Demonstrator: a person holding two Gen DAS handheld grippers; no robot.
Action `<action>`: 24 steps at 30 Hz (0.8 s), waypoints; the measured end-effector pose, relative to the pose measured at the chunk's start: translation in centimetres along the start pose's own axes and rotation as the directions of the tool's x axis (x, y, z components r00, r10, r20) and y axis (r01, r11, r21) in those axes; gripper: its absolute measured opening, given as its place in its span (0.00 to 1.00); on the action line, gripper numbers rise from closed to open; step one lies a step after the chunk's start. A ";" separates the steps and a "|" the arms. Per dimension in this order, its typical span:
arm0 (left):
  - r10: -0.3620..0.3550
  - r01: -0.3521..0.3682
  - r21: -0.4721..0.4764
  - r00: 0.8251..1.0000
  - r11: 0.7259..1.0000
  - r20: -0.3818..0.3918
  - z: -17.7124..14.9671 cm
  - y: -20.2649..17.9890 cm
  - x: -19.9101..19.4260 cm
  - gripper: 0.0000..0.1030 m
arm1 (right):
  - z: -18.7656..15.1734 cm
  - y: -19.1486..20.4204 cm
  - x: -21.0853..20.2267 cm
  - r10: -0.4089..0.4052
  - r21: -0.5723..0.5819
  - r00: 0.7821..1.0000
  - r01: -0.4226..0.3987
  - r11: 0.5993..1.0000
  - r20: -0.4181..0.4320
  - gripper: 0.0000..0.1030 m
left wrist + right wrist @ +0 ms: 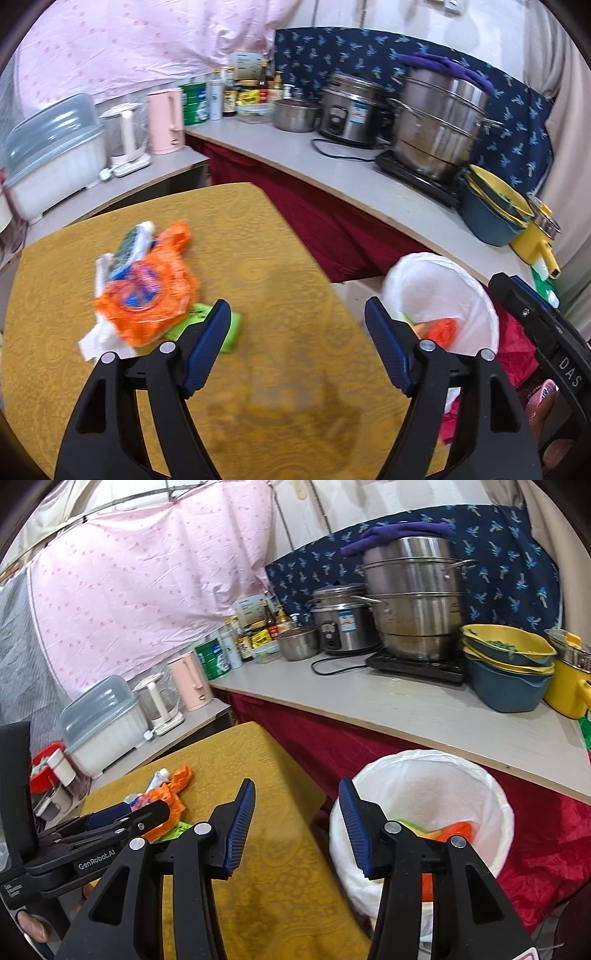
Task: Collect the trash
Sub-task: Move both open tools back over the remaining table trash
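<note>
A pile of trash lies on the yellow table: an orange wrapper, a white-and-green packet, a green wrapper and white paper. My left gripper is open and empty, just right of the pile above the table. My right gripper is open and empty, over the gap between table edge and a white-lined bin. The bin holds orange and green wrappers. The pile also shows in the right wrist view, partly hidden by the left gripper.
A grey counter runs behind with a steel steamer pot, rice cooker, stacked bowls, bottles and a pink kettle. A red cloth hangs below it. A lidded white box stands left.
</note>
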State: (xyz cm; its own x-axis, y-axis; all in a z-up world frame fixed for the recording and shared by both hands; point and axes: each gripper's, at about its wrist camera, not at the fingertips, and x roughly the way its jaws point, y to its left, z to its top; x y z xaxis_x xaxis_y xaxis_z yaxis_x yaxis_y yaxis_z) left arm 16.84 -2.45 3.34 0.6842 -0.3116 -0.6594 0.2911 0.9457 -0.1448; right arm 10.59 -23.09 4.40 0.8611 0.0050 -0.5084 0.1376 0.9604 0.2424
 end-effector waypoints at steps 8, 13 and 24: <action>0.078 -0.079 -0.052 0.997 0.996 -0.018 -1.5 7.3 -1.2 0.70 | -1.3 7.1 2.6 0.089 -0.064 0.994 -0.093 0.994 -0.060 0.45; 0.131 -0.135 -0.081 0.990 0.988 -0.047 -2.8 11.9 -1.5 0.70 | -2.9 11.1 4.9 0.141 -0.072 0.983 -0.150 0.986 -0.115 0.45; 0.180 -0.199 -0.198 0.978 0.960 -0.111 -3.7 21.3 0.3 0.70 | -5.8 17.6 11.1 0.195 -0.085 0.954 -0.219 0.972 -0.227 0.45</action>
State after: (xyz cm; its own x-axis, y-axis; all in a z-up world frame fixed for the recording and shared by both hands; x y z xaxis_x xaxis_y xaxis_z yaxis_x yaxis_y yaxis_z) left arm 20.76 17.93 -2.65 0.6471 -0.1245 -0.7522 0.0107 0.9880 -0.1543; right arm 19.78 -4.53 -1.76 0.7376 0.2553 -0.6251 -0.0966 0.9561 0.2765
